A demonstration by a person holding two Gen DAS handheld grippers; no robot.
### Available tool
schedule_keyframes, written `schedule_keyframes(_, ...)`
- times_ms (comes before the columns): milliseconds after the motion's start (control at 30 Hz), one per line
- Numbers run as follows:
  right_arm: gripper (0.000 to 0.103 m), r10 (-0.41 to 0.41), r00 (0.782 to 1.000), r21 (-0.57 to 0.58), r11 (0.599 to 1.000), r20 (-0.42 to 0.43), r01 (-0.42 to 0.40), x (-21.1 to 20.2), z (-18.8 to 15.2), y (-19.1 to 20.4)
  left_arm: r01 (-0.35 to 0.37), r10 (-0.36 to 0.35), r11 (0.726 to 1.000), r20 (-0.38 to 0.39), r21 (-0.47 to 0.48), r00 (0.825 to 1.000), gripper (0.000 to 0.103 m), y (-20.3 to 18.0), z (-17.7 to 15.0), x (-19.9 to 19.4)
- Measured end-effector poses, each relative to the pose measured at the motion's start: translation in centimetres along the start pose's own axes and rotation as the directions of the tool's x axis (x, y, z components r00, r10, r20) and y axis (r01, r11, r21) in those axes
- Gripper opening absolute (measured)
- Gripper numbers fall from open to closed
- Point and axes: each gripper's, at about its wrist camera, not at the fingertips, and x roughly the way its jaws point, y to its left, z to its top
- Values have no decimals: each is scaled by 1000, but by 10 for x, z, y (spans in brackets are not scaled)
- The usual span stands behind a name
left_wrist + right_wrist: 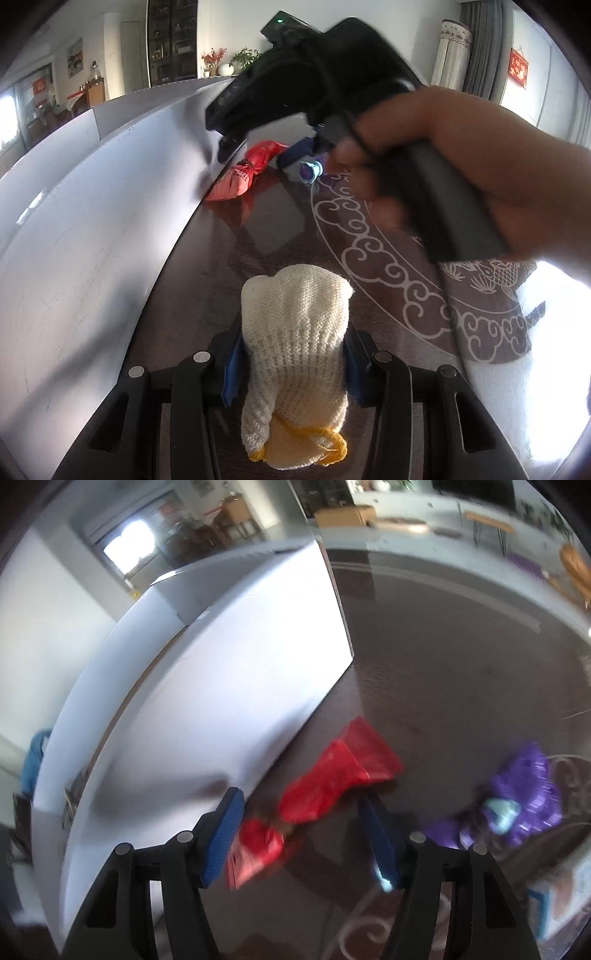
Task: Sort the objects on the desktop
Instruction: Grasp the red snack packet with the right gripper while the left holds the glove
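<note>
My left gripper (291,369) is shut on a cream knitted glove (295,332) with a yellow cuff, held above the dark table. My right gripper (301,823) is open, its blue pads either side of a red snack packet (325,790) that lies on the table against a white box (221,686). In the left wrist view the right gripper (266,147) reaches down over the red packet (247,170). A purple toy (524,794) with a pale blue centre lies right of the packet; it also shows in the left wrist view (308,171).
The white box wall (92,221) runs along the left side. The dark table (461,657) carries a round grey mat with white cloud patterns (406,266). A room with furniture lies behind.
</note>
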Motion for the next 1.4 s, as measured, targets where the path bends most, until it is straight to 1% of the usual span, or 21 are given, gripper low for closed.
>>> schedule_keyframes(33, 65, -4, 1000, 0, 1000, 1, 4, 3, 3, 2, -2, 2, 1000, 0, 2, 1000, 45, -1, 0, 0)
schedule_keyframes(67, 50, -17, 1000, -7, 1000, -2, 17, 5, 5, 4, -2, 2, 1000, 0, 2, 1000, 45, -1, 0, 1)
schedule_keyframes(100, 25, -37, 999, -24, 999, -7, 37, 7, 6, 7, 0, 0, 1000, 0, 1, 1000, 45, -1, 0, 1)
schedule_keyframes(200, 23, -53, 998, -76, 996, -32, 51, 6, -1, 16, 9, -9, 1000, -1, -7, 1000, 45, 0, 1, 1)
schedule_keyframes(267, 22, -57, 998, -102, 993, -29, 54, 0, -9, 19, 16, -16, 1000, 1, -12, 1000, 45, 1, 1, 2)
schedule_keyframes(333, 22, -19, 1000, -74, 997, 1, 19, -20, -20, 14, 28, -28, 999, 2, -19, 1000, 45, 2, 1, 2)
schedule_keyframes(500, 22, 63, 995, -18, 998, 79, -62, -94, -63, -13, 80, -80, 995, 10, -52, 997, 44, 9, 2, 2)
schedule_keyframes(600, 21, 56, 994, -1, 998, 90, -56, -134, -93, -35, 94, -93, 994, 17, -52, 996, 44, 9, 4, 2)
schedule_keyframes(700, 21, 30, 993, 15, 999, 111, -32, -177, -136, -58, 102, -101, 994, 29, -40, 994, 44, 7, 3, 1)
schedule_keyframes(800, 21, 31, 992, 37, 999, 124, -36, -216, -169, -78, 160, -159, 983, 12, -86, 987, 44, 9, 0, 4)
schedule_keyframes(867, 21, 36, 993, 48, 998, 116, -41, -235, -193, -82, 152, -150, 986, 23, -74, 988, 44, 6, 0, 2)
schedule_keyframes(900, 21, 16, 996, 44, 999, 90, -20, -243, -208, -84, 152, -151, 986, 21, -72, 988, 44, 5, 0, 3)
schedule_keyframes(967, 22, -61, 996, 3, 998, 64, 60, -245, -224, -80, 148, -148, 986, 14, -73, 989, 44, 7, -1, 3)
schedule_keyframes(1033, 24, -155, 986, -76, 984, 56, 159, -243, -233, -75, 142, -141, 988, 13, -68, 990, 44, 7, -2, 3)
schedule_keyframes(1100, 32, -183, 981, -120, 975, 57, 189, -231, -232, -73, 124, -123, 991, 9, -53, 992, 44, 3, -1, 3)
schedule_keyframes(1133, 35, -203, 977, -176, 961, 69, 212, -221, -227, -68, 118, -118, 992, 8, -48, 993, 45, 3, -1, 2)
schedule_keyframes(1200, 59, -222, 972, -258, 937, 82, 236, -204, -221, -60, 112, -112, 993, 7, -44, 994, 45, 1, -2, 3)
schedule_keyframes(1233, 62, -223, 972, -304, 923, 78, 237, -189, -215, -58, 114, -113, 993, 7, -45, 994, 45, 2, -3, 3)
schedule_keyframes(1300, 62, -241, 969, -345, 905, 62, 247, -162, -205, -59, 116, -116, 992, 8, -49, 993, 45, 3, -3, 2)
schedule_keyframes(1367, 61, -237, 971, -335, 913, 30, 233, -139, -196, -67, 119, -119, 991, 9, -52, 993, 45, 3, -4, 2)
schedule_keyframes(1400, 53, -223, 975, -311, 926, 8, 214, -131, -194, -73, 121, -121, 991, 9, -53, 993, 45, 4, -4, 2)
